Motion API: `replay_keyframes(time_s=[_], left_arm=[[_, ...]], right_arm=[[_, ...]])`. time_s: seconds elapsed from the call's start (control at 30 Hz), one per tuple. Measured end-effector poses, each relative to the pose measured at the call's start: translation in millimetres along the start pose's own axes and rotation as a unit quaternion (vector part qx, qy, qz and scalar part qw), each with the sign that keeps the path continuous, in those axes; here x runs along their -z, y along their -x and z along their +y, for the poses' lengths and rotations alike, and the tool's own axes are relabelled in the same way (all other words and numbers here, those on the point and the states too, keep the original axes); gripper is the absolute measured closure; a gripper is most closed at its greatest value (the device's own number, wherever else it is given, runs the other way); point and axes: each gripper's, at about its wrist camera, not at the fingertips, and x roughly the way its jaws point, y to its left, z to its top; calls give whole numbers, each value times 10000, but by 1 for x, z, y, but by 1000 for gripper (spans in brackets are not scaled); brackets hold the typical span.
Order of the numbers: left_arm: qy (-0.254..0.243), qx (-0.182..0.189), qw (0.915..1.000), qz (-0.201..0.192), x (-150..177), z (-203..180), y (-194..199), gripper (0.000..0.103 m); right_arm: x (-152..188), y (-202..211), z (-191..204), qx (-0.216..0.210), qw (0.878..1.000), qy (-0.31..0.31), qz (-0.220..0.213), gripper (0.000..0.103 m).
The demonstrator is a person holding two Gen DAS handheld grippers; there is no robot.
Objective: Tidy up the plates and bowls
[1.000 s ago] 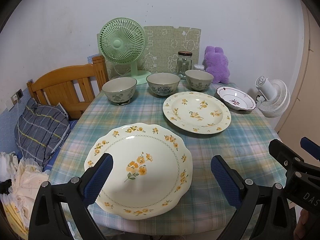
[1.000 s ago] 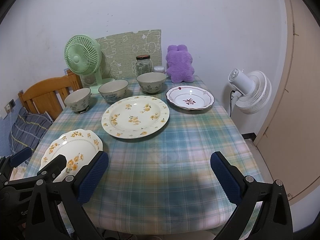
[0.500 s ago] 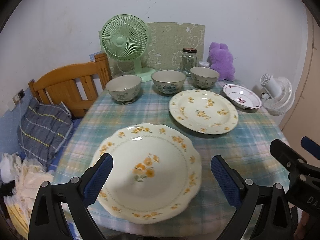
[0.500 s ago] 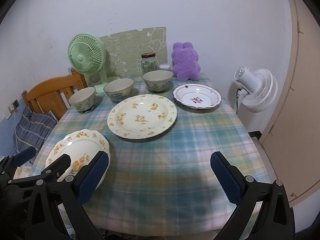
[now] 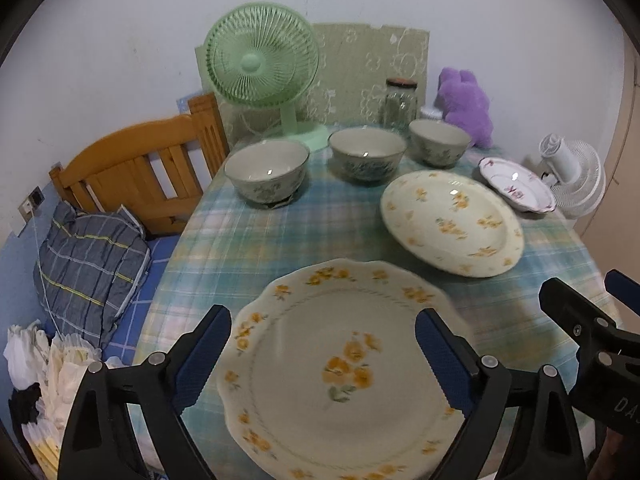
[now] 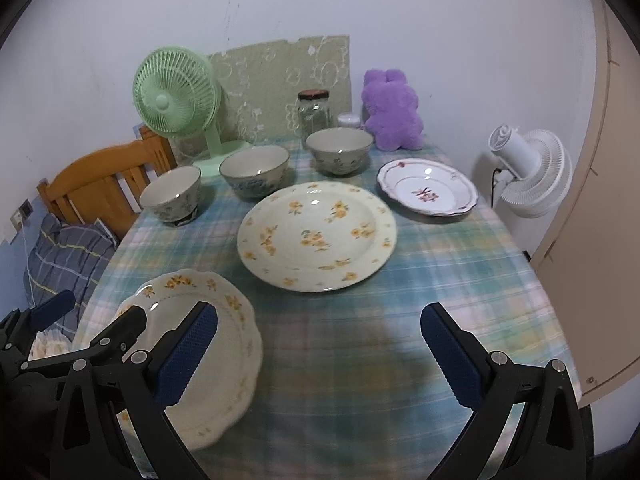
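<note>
Plates and bowls all sit apart on the desk (image 6: 400, 320), so as I judge it the sorting is barely begun and nothing is stacked yet. My left gripper (image 5: 320, 356) hangs with jaws wide over the scalloped plate (image 5: 340, 368) at the near left edge; the plate looks blurred and may be tilted, but I cannot tell whether anything touches it. My right gripper (image 6: 320, 356) also has its jaws wide and holds nothing, above bare cloth near me.

Beyond that, the round flowered plate (image 6: 316, 236) lies mid-desk, with the red-trimmed plate (image 6: 428, 192) far right of it. Three bowls run in a row along the far side: the left bowl (image 6: 172, 196), the middle bowl (image 6: 256, 172) and the right bowl (image 6: 340, 150). What is left, I think, is stacking the plates and nesting the bowls.

A blue-green plaid cloth covers the desk. At the far edge stand a green fan (image 6: 176, 92), a glass jar (image 6: 315, 112) and a purple plush toy (image 6: 394, 112) against a pale wall. A wooden headboard (image 5: 136, 168) and bedding are on the left, a white fan (image 6: 532, 172) on the right.
</note>
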Motion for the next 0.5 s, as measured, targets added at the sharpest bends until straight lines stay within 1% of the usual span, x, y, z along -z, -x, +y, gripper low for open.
replay_keyframes(time_s=[0.17,0.27,0.37,0.5], left_arm=[[-121,92,9992,376,0,19,-32,13],[-242,139,9979,578,3,24,-48,13],[-385,202,9963,746,7,26,-62,16],[-437,274,9933,1031,14,34,-82,19]], right_arm=[[0,-28,25,61,9995,-68,314,4],[4,-44,39,87,9988,-86,482,5],[9,-60,52,136,9976,-93,679,7],[19,-76,61,237,9952,-176,933,10]])
